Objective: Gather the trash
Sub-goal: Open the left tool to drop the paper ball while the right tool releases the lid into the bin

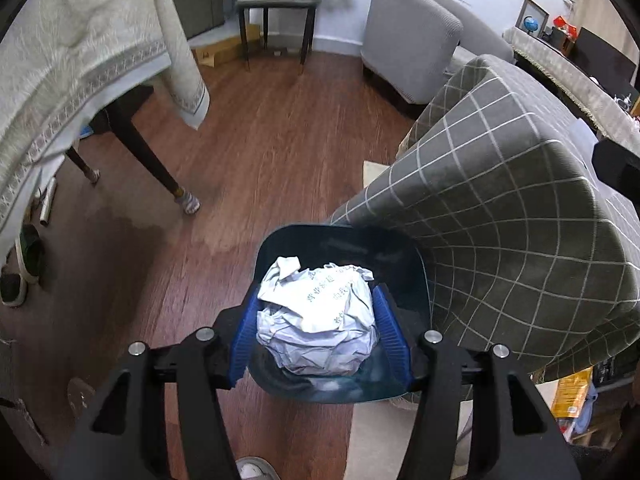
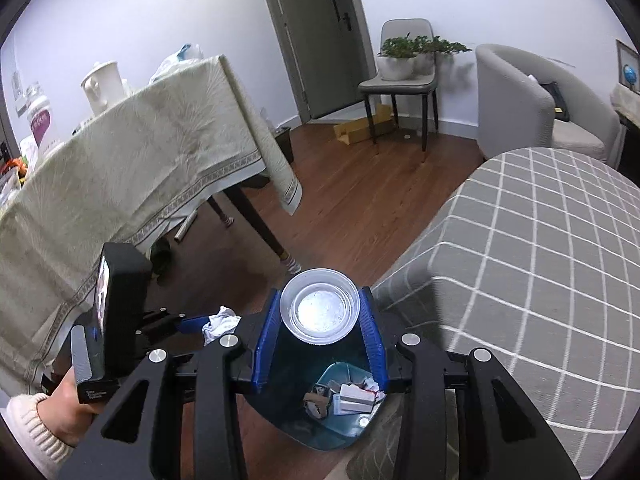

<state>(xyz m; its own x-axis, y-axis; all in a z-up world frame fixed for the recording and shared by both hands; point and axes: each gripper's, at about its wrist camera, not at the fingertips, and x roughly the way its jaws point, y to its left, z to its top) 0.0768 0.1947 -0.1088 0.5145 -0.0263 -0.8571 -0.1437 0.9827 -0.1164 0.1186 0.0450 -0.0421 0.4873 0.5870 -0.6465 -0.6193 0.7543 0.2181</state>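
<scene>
Trash already lies in the blue bin (image 2: 340, 420), and two pieces remain: the left gripper (image 1: 318, 320) clamps crumpled paper (image 1: 316, 316) above it, the right gripper (image 2: 320, 316) grips a clear plastic cup (image 2: 319, 306) at twelve o'clock.

left wrist: steeply down, close | right wrist: down-forward | shared: bin (image 1: 340, 248)

Tablecloth'd table (image 2: 132, 152), checked sofa (image 2: 532, 248), chair w/ plant (image 2: 400, 80), maybe cardboard (image 2: 360, 128).
</scene>
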